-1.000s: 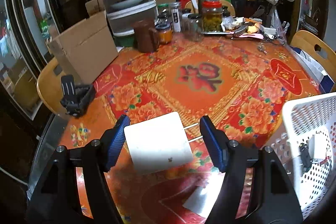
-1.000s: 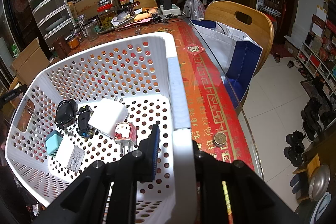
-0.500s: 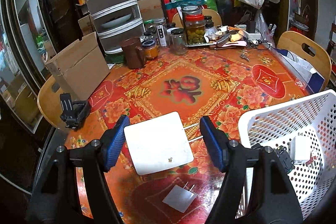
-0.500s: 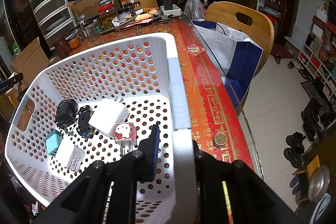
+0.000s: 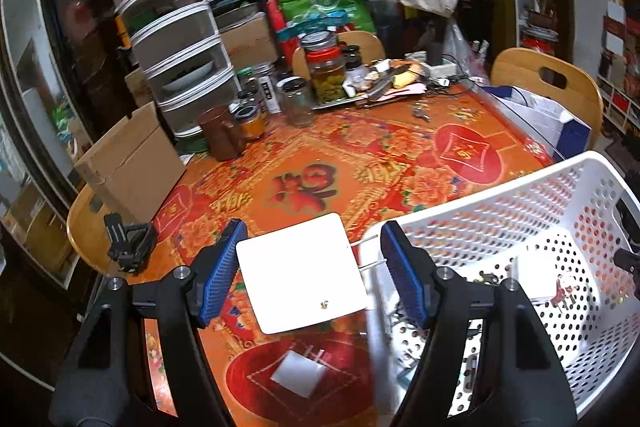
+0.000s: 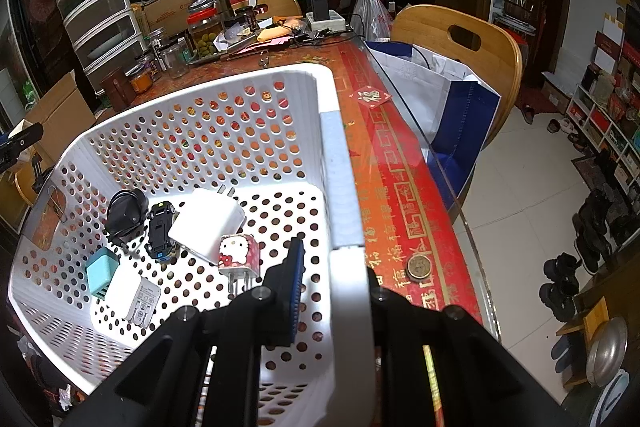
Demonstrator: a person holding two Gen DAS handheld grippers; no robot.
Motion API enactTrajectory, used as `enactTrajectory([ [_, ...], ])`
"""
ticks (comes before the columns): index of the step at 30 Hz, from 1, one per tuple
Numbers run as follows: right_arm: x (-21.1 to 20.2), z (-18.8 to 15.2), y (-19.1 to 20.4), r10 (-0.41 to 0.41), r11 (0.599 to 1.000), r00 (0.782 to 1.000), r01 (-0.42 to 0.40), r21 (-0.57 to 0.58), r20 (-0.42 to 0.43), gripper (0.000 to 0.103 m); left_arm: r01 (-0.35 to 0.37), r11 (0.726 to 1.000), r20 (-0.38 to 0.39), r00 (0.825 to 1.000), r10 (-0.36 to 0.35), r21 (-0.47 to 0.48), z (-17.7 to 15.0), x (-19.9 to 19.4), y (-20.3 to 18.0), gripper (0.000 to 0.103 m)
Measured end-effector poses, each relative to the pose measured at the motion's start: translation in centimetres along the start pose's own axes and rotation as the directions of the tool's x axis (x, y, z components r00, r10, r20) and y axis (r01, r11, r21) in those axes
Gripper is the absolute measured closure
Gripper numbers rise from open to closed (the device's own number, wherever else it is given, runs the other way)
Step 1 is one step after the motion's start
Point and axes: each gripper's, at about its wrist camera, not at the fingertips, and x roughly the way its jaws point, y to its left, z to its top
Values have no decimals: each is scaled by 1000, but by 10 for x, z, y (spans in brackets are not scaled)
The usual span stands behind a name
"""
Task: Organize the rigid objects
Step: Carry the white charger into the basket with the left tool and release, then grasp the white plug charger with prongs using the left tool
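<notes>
My left gripper holds a white square charger between its blue pads, prongs pointing right, raised above the table beside the left rim of the white perforated basket. My right gripper is shut on the basket's right wall. Inside the basket lie a white charger, a Hello Kitty plug, a toy car, a black adapter, a teal plug and a white adapter.
Jars, a brown mug, plastic drawers and a cardboard box crowd the table's far and left side. A black clamp sits at the left edge. A coin lies by the glass edge. Wooden chairs stand around.
My left gripper has risen and moved right with the white charger, so the basket now lies close beside it. The right gripper and basket have stayed still.
</notes>
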Motion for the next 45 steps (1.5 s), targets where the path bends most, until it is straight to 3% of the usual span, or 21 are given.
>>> enactTrajectory([
  [5, 0, 0, 0, 1, 1000, 1000, -1, 0, 1, 87, 29, 997, -6, 1000, -29, 72, -2, -9, -35, 36],
  [10, 0, 0, 0, 1, 1000, 1000, -1, -1, 2, 87, 128, 981, -73, 990, -118, 146, -11, -9, -77, 36],
  [13, 0, 1, 1, 2, 1000, 1000, -2, -2, 2, 87, 137, 974, -89, 988, -122, 180, -16, -9, -96, 36],
  [18, -1, 1, 1, 3, 1000, 1000, -3, -5, 3, 87, 208, 955, -195, 966, -167, 213, -22, 5, -116, 36],
  [24, -2, 1, 1, 5, 1000, 1000, -5, -7, 4, 87, 220, 946, -257, 954, -156, 239, -32, 18, -126, 36],
  [26, -1, 2, 1, 5, 1000, 1000, -5, -7, 3, 87, 226, 947, -249, 954, -167, 229, -31, 18, -125, 32],
  [28, -1, 2, 1, 5, 1000, 1000, -5, -7, 3, 87, 216, 947, -227, 960, -163, 236, -30, 16, -124, 12],
  [29, -1, 1, 1, 4, 1000, 1000, -4, -8, 3, 87, 229, 946, -208, 961, -182, 231, -29, 12, -122, 11],
  [33, -1, 1, 1, 4, 1000, 1000, -4, -9, 2, 87, 220, 958, -104, 973, -204, 182, -28, -12, -85, 10],
  [36, -1, 1, 1, 4, 1000, 1000, -4, -10, 1, 87, 186, 980, -53, 982, -183, 65, -35, -23, -20, 0],
  [41, 0, 2, 2, 1, 1000, 1000, -1, -15, -2, 87, 86, 988, -108, 989, -100, -125, -76, -2, 91, 0],
  [43, 0, 0, 2, 0, 1000, 1000, 0, -15, -2, 87, 70, 987, -152, 984, -93, -146, -95, 18, 114, 0],
  [45, 0, 0, 2, 2, 1000, 1000, -2, -13, -2, 87, 97, 983, -205, 970, -129, -159, -111, 41, 121, 0],
])
